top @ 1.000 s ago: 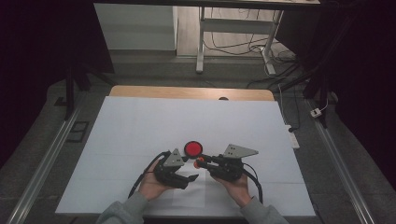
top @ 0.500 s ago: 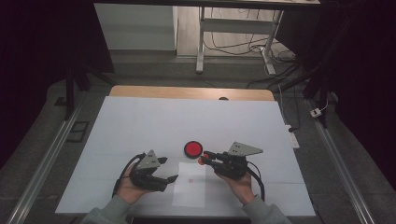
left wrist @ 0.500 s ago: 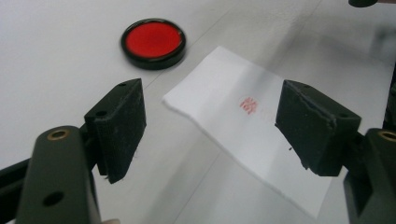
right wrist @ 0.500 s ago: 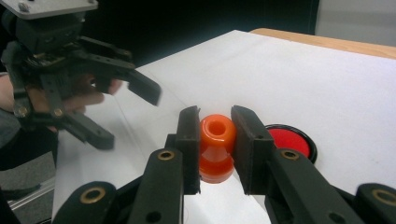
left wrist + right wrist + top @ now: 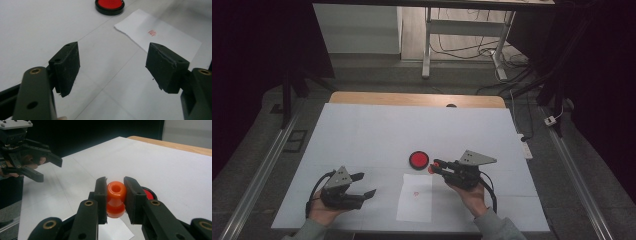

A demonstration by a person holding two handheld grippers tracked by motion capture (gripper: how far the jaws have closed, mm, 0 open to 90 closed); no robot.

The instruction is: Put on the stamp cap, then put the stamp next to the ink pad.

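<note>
My right gripper [image 5: 435, 165] is shut on an orange stamp [image 5: 115, 197], gripped by its handle and held low over the table beside a round red ink pad [image 5: 418, 159]. In front of it lies a white sheet of paper [image 5: 415, 197] bearing a small red stamp mark [image 5: 151, 32]. At the table's near left my left gripper [image 5: 368, 184] is open with nothing between its jaws, which have just been closing a little. The left gripper view looks across at the paper [image 5: 160, 35] and the ink pad [image 5: 109, 4].
White covering [image 5: 362, 135] spreads over the table, with a wooden edge [image 5: 412, 99] at the far side. Metal rails run along both sides. A desk frame and cables stand on the floor beyond.
My left gripper has moved left, away from the ink pad and the paper, to the near left of the table. The right gripper has stayed put with the stamp.
</note>
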